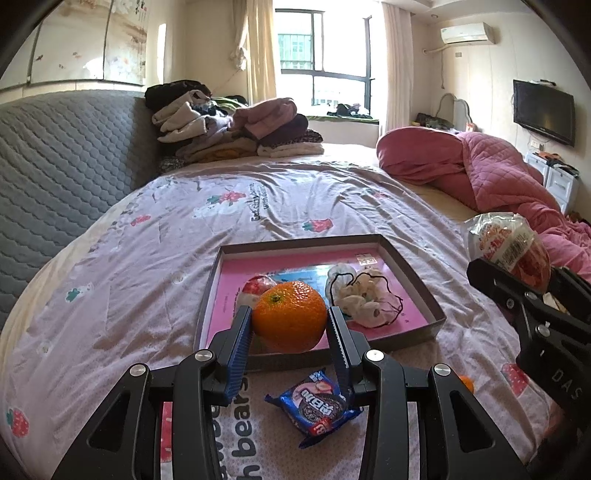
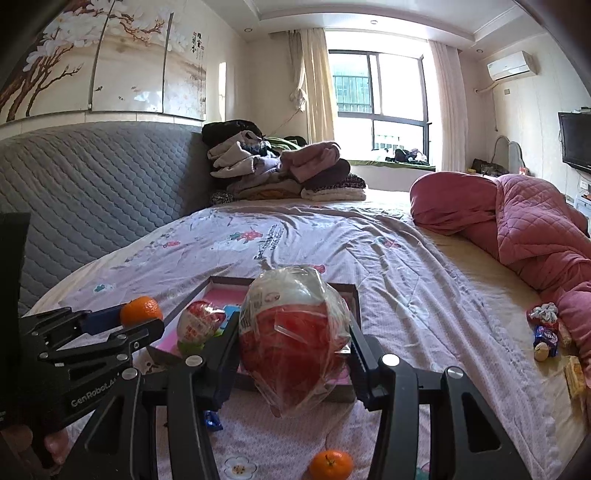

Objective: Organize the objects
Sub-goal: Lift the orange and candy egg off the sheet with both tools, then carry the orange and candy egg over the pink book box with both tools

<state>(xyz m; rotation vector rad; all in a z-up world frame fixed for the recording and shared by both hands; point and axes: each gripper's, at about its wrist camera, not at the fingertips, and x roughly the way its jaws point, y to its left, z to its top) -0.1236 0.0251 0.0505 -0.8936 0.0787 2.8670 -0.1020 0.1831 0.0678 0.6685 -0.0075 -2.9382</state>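
Currently, by label:
Left claw [image 1: 290, 325]: clenched on an orange [image 1: 290, 315], pads pressing both flanks, held above the near edge of the box lid.
Orange: round, bright, dimpled skin, green stem scar facing the camera.
Right claw [image 2: 293, 345]: clamped around a plastic-wrapped toy egg [image 2: 293, 339], red lower half, white upper half, crinkled clear film with printed label.
Box lid [image 1: 428, 295]: shallow, brown walls, pink printed floor; lying on the bed.
Inside the lid: a second wrapped egg [image 1: 256, 286] at the left, a white drawstring pouch [image 1: 364, 299] with black cord at the right.
Near the lid: blue cookie packet [image 1: 314, 404] on the bedspread just in front of it, under the left claw.
Bed [image 1: 147, 258]: pale lilac bedspread with strawberry and bear prints, rumpled; pink quilt [image 1: 491, 173] bunched at the right; folded clothes [image 1: 236, 129] stacked by the grey quilted headboard [image 1: 62, 166].
Room: curtained window [image 1: 325, 62], wall air conditioner [image 1: 467, 33], wall television [image 1: 543, 110].
Right wrist view only: small mandarin [image 2: 330, 464] on the bedspread below the claw, a scatter of snacks [image 2: 546, 339] beside the quilt, blossom wall painting [image 2: 103, 55].
Left wrist view only: full floor of the lid and the pouch.
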